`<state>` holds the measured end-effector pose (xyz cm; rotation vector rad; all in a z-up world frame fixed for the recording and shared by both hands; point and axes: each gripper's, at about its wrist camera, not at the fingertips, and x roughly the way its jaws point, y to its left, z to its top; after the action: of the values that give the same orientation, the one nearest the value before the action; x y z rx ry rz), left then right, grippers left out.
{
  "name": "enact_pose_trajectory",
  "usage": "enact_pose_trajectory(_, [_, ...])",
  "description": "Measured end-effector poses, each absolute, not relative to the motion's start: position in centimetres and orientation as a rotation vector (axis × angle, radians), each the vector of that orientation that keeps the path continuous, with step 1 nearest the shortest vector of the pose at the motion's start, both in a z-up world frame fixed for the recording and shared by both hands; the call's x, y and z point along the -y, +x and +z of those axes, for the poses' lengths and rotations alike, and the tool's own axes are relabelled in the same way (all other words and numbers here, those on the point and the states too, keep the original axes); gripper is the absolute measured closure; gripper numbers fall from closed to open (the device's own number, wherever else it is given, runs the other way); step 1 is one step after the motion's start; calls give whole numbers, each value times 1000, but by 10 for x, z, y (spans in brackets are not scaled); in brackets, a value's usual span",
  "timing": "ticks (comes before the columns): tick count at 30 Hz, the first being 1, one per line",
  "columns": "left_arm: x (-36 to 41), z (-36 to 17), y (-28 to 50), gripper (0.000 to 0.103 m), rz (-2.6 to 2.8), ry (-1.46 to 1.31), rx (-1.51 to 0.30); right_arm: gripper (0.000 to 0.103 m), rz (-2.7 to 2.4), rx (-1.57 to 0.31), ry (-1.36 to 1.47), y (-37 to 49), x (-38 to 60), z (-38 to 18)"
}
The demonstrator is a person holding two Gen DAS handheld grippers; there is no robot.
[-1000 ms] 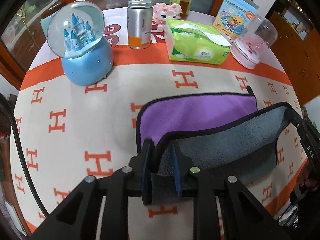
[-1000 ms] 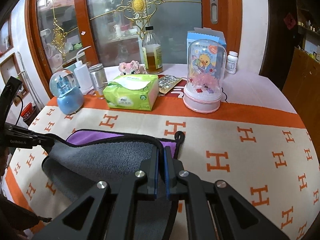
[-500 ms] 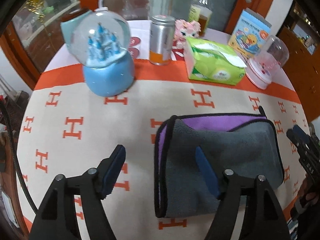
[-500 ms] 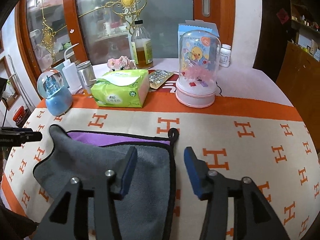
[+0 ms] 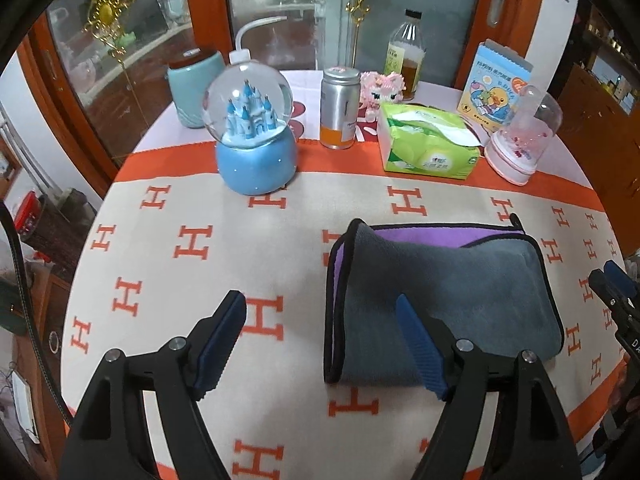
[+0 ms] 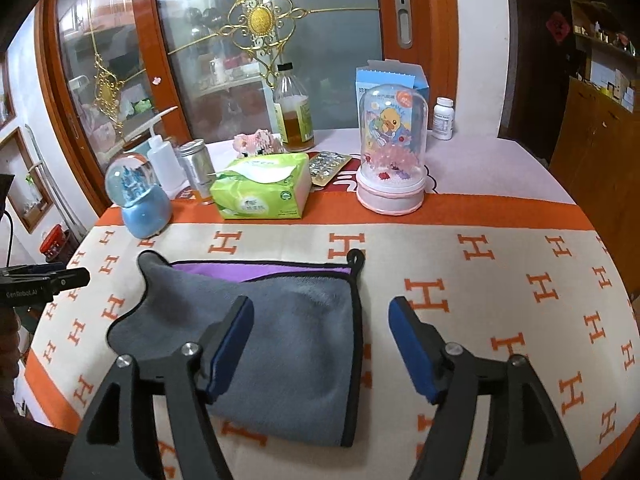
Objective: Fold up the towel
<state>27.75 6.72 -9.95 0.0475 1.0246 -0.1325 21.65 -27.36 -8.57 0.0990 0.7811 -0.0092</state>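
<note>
The towel (image 5: 460, 292) lies folded on the tablecloth (image 5: 168, 272), lower centre-right of the left wrist view: grey face up, a purple strip showing along its far edge, black piping all round. Its far left corner stands up slightly, and a small hanging loop (image 6: 355, 258) sticks out at the far right corner in the right wrist view.

The left gripper (image 5: 320, 344) hangs spread wide, holding nothing; its right blue pad overlaps the grey cloth in the picture, though contact cannot be told. The right gripper (image 6: 321, 350) is likewise wide apart and empty, straddling the towel's right edge.

Legible writing: the cloth repeats orange "H" letters inside an orange border, and the left tool, at the left edge of the right wrist view, reads "GenRobot.AI".

Along the upper part of the frame stand a snow globe (image 5: 252, 136), a metal can (image 5: 339, 108), a green tissue pack (image 5: 428, 144) and a pink dome ornament (image 5: 524, 136), well apart from the towel. Bare cloth lies left of the towel.
</note>
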Motion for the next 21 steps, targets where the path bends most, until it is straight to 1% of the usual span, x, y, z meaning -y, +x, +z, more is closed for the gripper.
enact_pose_trajectory(6, [-69, -85, 236, 26, -118, 45, -988, 23, -1, -788, 121, 183, 266, -75])
enact_pose_trajectory(11, [-73, -74, 198, 25, -118, 18, -970, 19, 3, -806, 127, 154, 260, -71])
enact_pose_trajectory(14, [-72, -70, 178, 20, -111, 21, -968, 16, 9, -819, 132, 136, 257, -69])
enact_pose_trajectory(19, [-72, -61, 138, 17, -113, 11, -956, 10, 24, -837, 137, 107, 253, -66])
enact_pose_trajectory(21, [-71, -58, 124, 17, -117, 15, -950, 9, 28, -841, 137, 97, 252, -65])
